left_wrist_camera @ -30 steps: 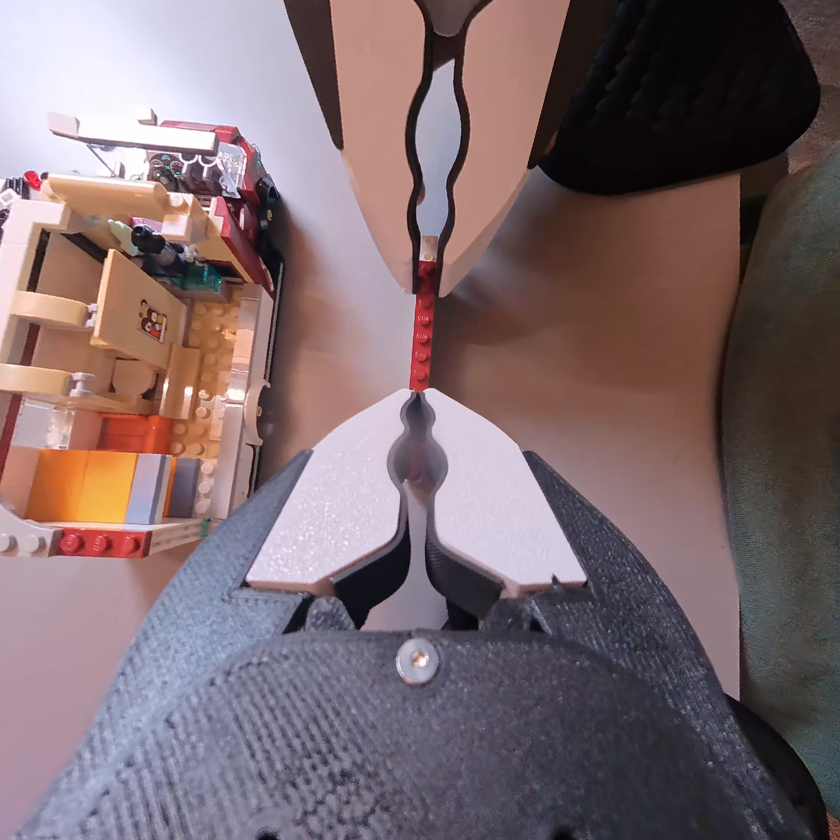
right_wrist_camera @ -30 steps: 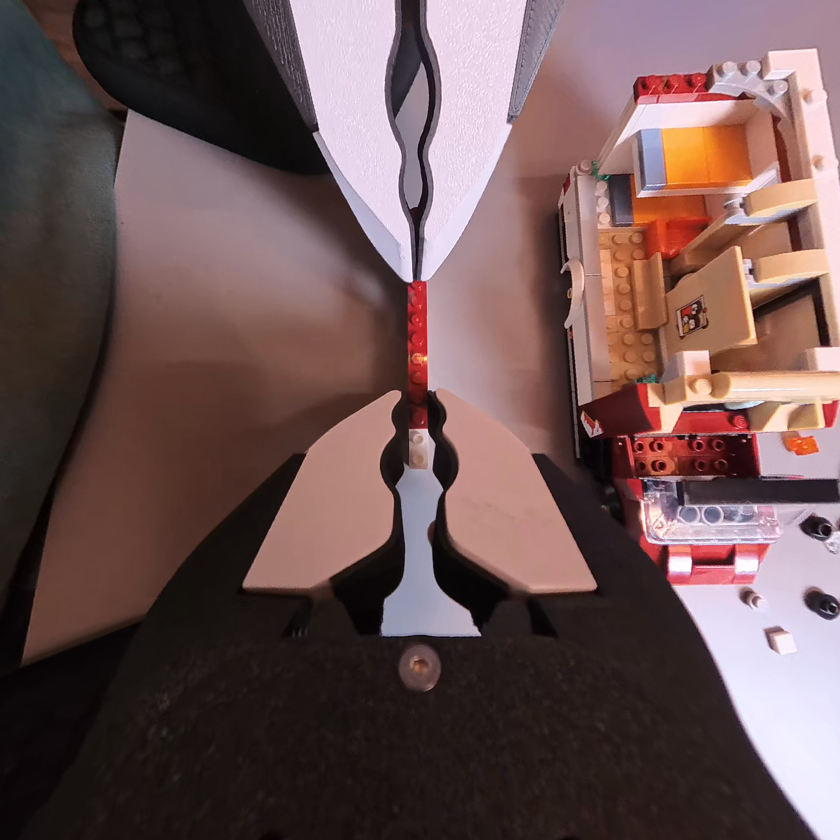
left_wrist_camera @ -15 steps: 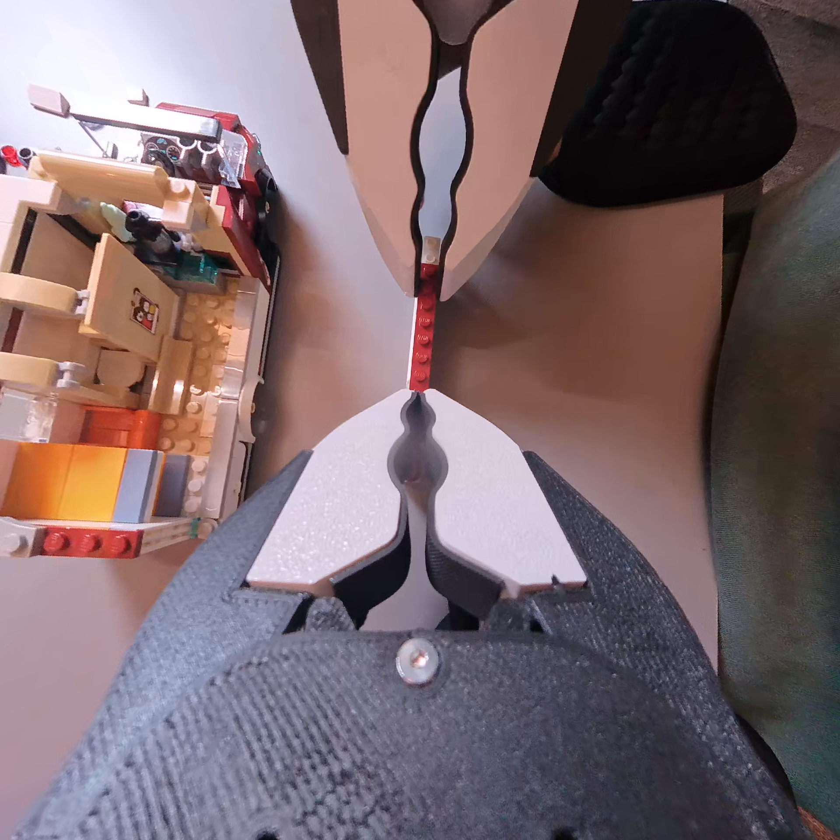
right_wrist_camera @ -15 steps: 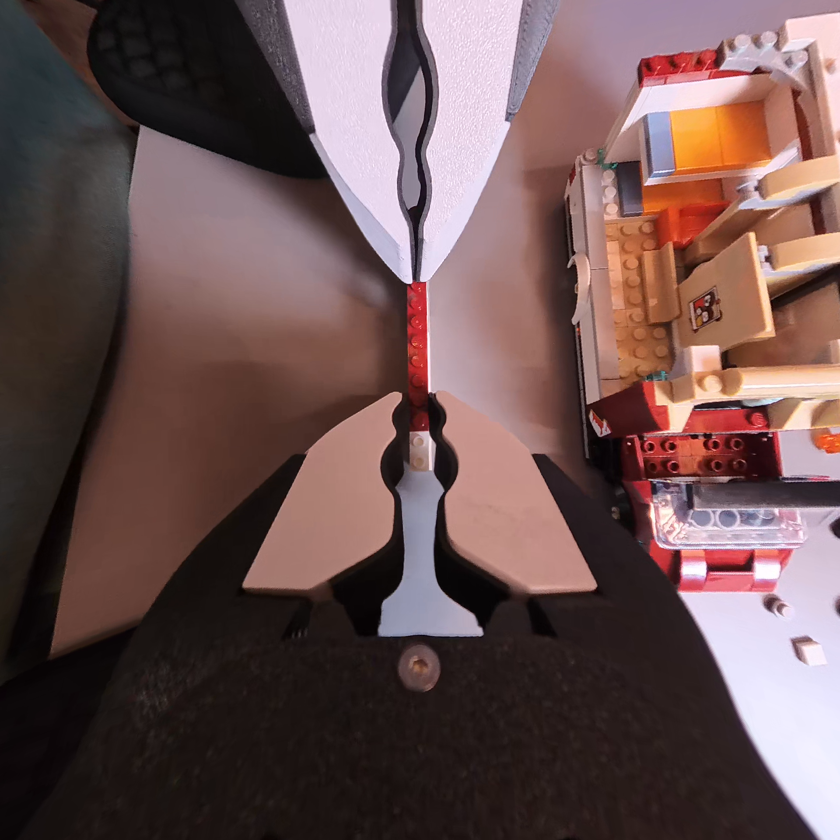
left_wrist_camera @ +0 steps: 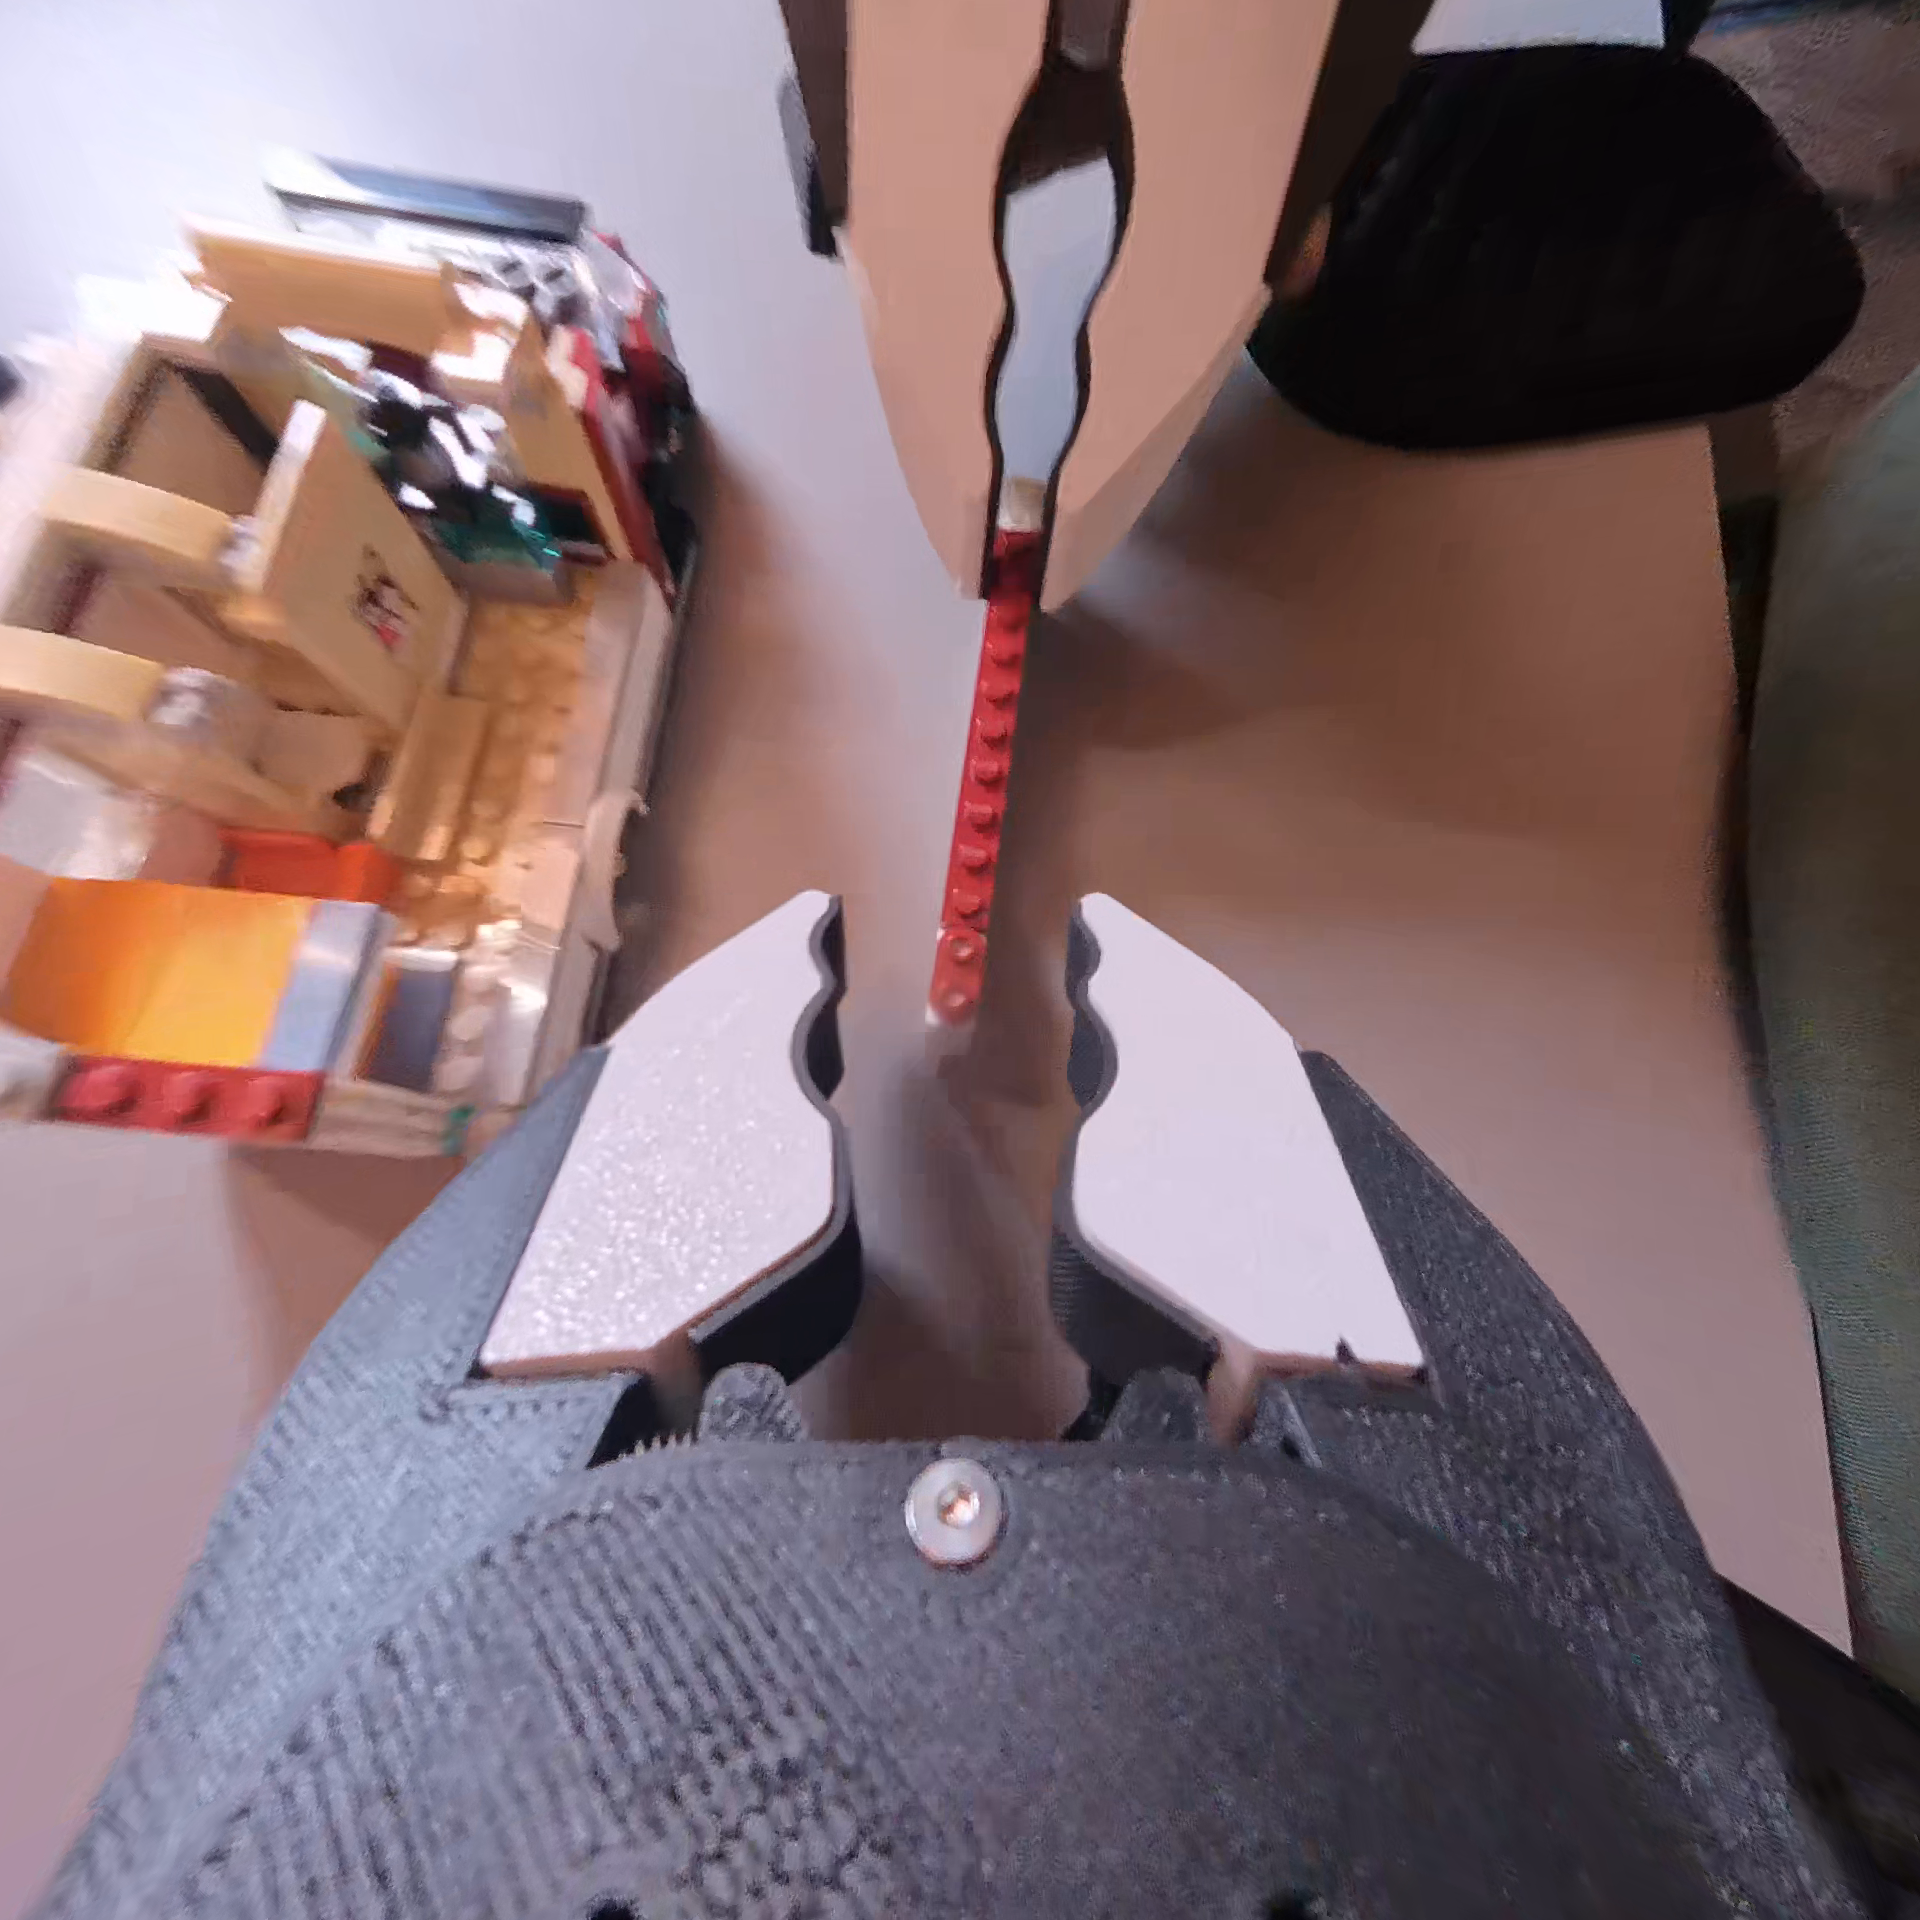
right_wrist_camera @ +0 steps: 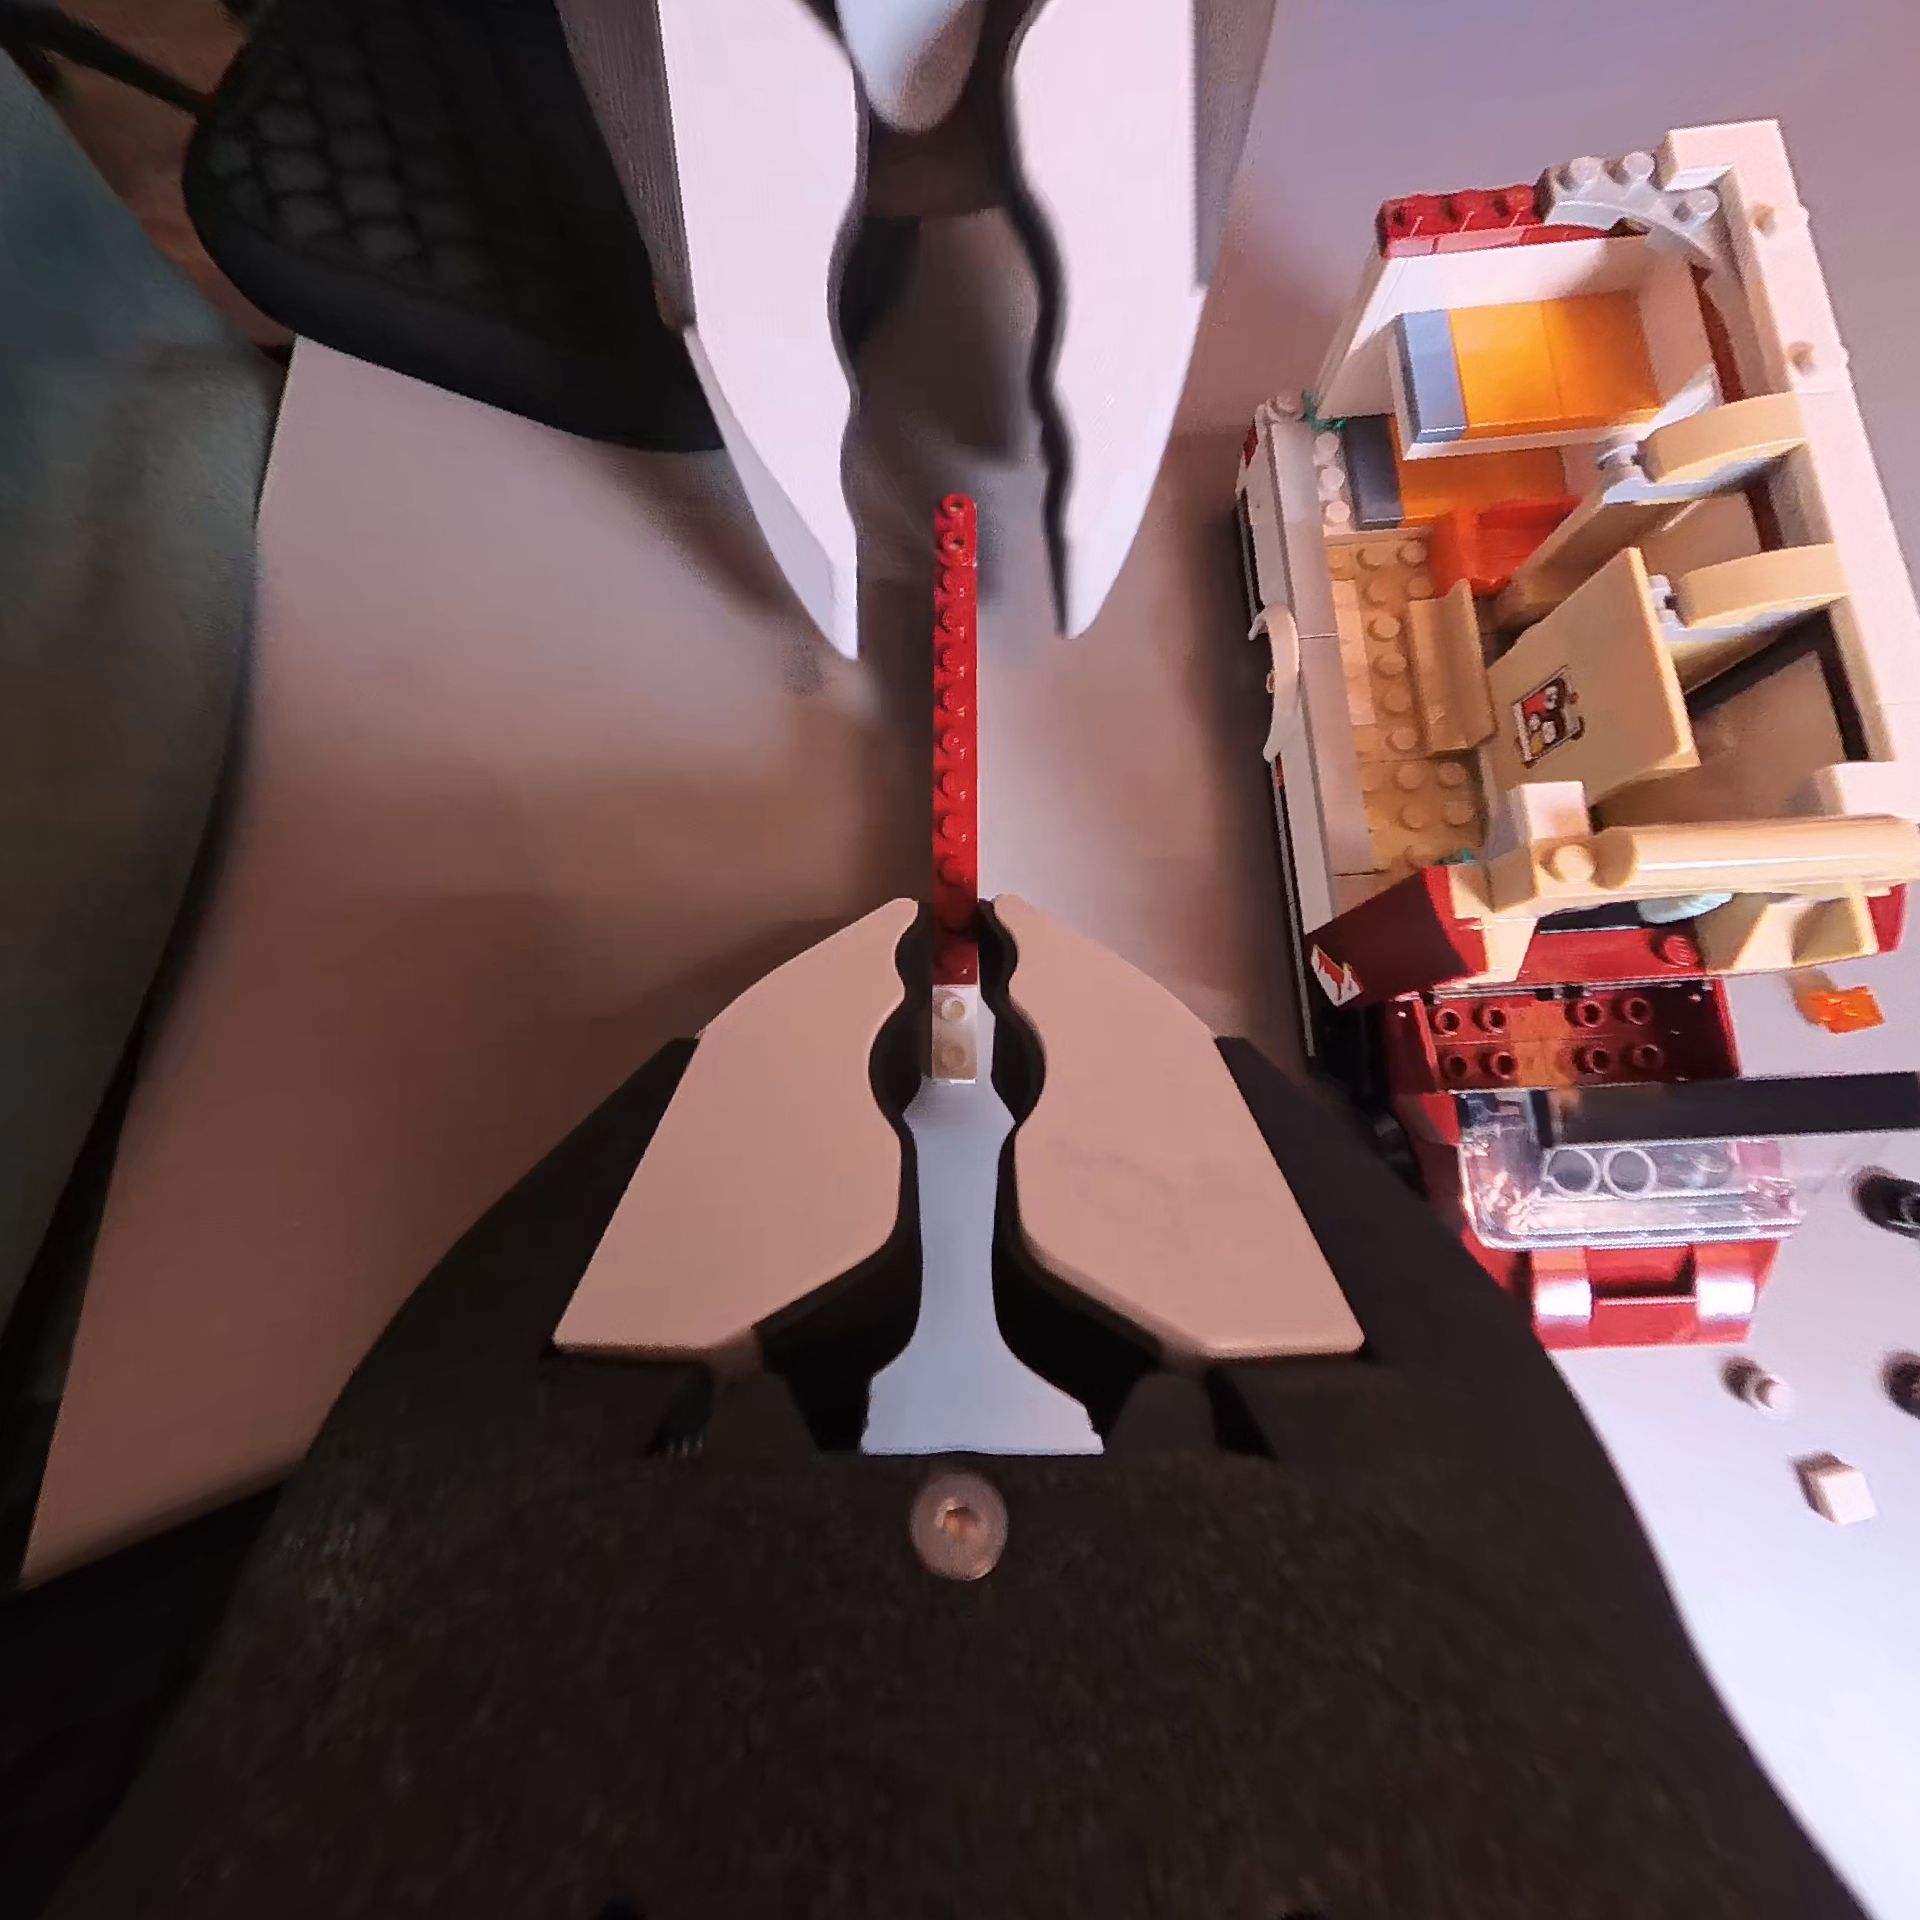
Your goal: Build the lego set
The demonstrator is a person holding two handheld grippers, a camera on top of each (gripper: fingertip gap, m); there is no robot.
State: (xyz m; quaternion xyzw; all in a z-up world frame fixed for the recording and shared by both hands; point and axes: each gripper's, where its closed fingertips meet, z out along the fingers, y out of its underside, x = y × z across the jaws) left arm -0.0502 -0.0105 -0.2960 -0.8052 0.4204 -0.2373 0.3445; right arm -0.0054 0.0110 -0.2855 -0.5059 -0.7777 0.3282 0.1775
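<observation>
The only printed thing on show is a small square sticker point(right_wrist_camera: 1545, 719) with a red and white picture, stuck on a tan sloped panel of the brick-built model point(right_wrist_camera: 1558, 727) at the right of the right wrist view; I leave its content aside. A red corner piece lower on the model carries a little white jagged mark.

The model is studded plastic: tan seats and plates, cream walls, glossy orange blocks near the top, dark red underside bricks and a clear piece with round holes at its lower end. In the left wrist view it sits at the left and is smeared, so details there are unsure.

The right gripper point(right_wrist_camera: 956, 914), with smooth beige wavy-edged fingers on a black rough-printed body, is closed on a long thin red plate point(right_wrist_camera: 956, 727), one stud wide, with a small white plate at its near end. Both finger edges press the red strip just beyond the white piece. The strip runs up the middle of the frame above the pale matte desk point(right_wrist_camera: 520, 727).

The left gripper point(left_wrist_camera: 956, 914), white speckled fingers on a grey woven-looking body, stands wide open; the strip's free end lies between the fingers with clear gaps on both sides.

Loose bits lie at lower right: a cream cube point(right_wrist_camera: 1834, 1488), a small round stud, an orange transparent tile point(right_wrist_camera: 1839, 1006). A black mesh chair back point(left_wrist_camera: 1558, 260) shows at upper right.
</observation>
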